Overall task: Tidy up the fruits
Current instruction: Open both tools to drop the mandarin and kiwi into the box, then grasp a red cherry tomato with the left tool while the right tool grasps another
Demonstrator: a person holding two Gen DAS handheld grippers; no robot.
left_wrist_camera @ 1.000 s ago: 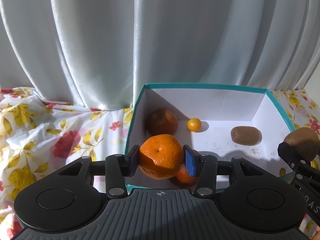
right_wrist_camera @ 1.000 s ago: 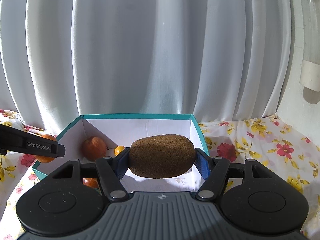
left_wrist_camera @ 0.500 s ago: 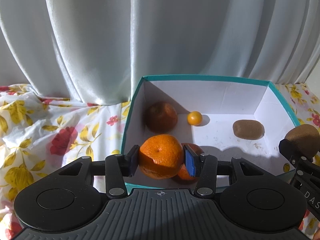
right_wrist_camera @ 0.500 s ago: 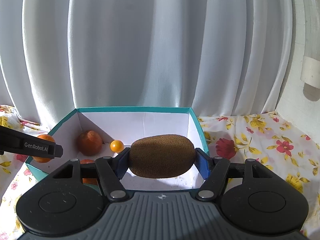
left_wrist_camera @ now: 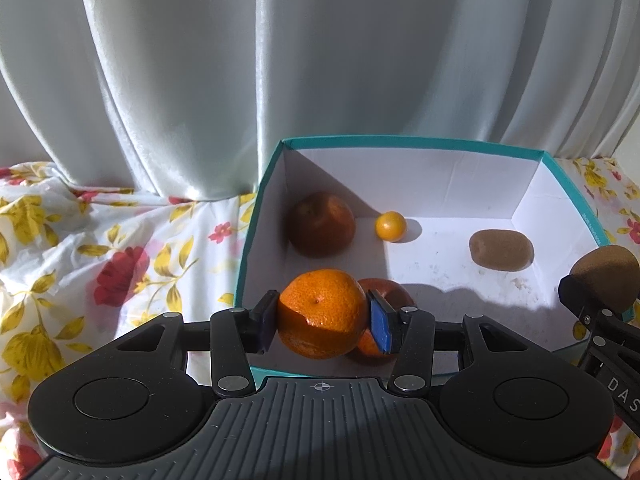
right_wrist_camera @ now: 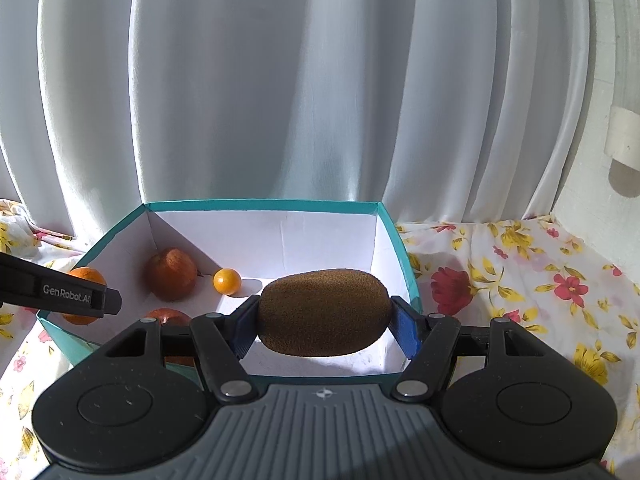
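Observation:
My left gripper [left_wrist_camera: 322,320] is shut on an orange mandarin [left_wrist_camera: 320,312], held over the near-left corner of a teal box [left_wrist_camera: 400,142] with a white inside. My right gripper [right_wrist_camera: 324,322] is shut on a brown kiwi [right_wrist_camera: 324,312], held above the box's near right part [right_wrist_camera: 260,205]. In the box lie a dark reddish fruit [left_wrist_camera: 322,224], a small yellow-orange fruit [left_wrist_camera: 391,225], a second kiwi [left_wrist_camera: 501,249] and a red-orange fruit [left_wrist_camera: 386,292] partly hidden behind the mandarin. The right gripper with its kiwi [left_wrist_camera: 608,280] shows at the left view's right edge.
The box stands on a white cloth with red and yellow flowers [left_wrist_camera: 100,260], which also spreads to the right of the box [right_wrist_camera: 520,280]. White curtains [left_wrist_camera: 280,60] hang close behind the box. A white wall with a fitting [right_wrist_camera: 624,140] is at the far right.
Both grippers have moved forward and a little higher over the box, each still holding its fruit. The fruits in the box have not moved.

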